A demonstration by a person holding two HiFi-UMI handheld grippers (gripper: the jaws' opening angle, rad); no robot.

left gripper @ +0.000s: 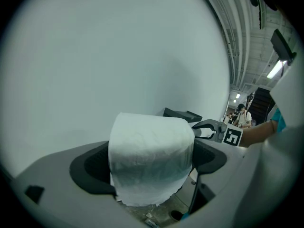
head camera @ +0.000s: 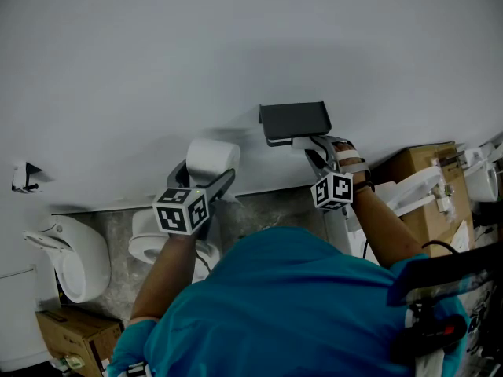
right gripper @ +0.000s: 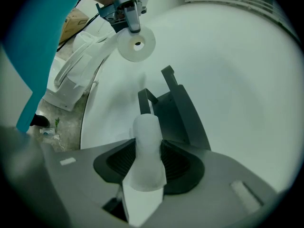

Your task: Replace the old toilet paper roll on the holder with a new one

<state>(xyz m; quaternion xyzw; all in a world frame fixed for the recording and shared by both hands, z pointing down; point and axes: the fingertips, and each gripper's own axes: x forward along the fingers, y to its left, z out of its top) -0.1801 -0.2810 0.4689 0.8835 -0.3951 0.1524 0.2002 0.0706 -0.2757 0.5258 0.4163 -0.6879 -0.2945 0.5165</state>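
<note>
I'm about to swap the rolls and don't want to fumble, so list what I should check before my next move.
1. The left gripper clamped on the new roll: ok.
2. The right gripper pinching the flattened old roll: ok.
3. The old roll clear of the holder: cannot tell; it overlaps the holder in the right gripper view.
4. The new roll apart from the holder, to its left: ok.
5. The new roll's core hole open: ok.

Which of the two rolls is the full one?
The thick roll clamped in the left gripper. The slim roll in the right gripper, by the dark holder, is squashed narrow.
</note>
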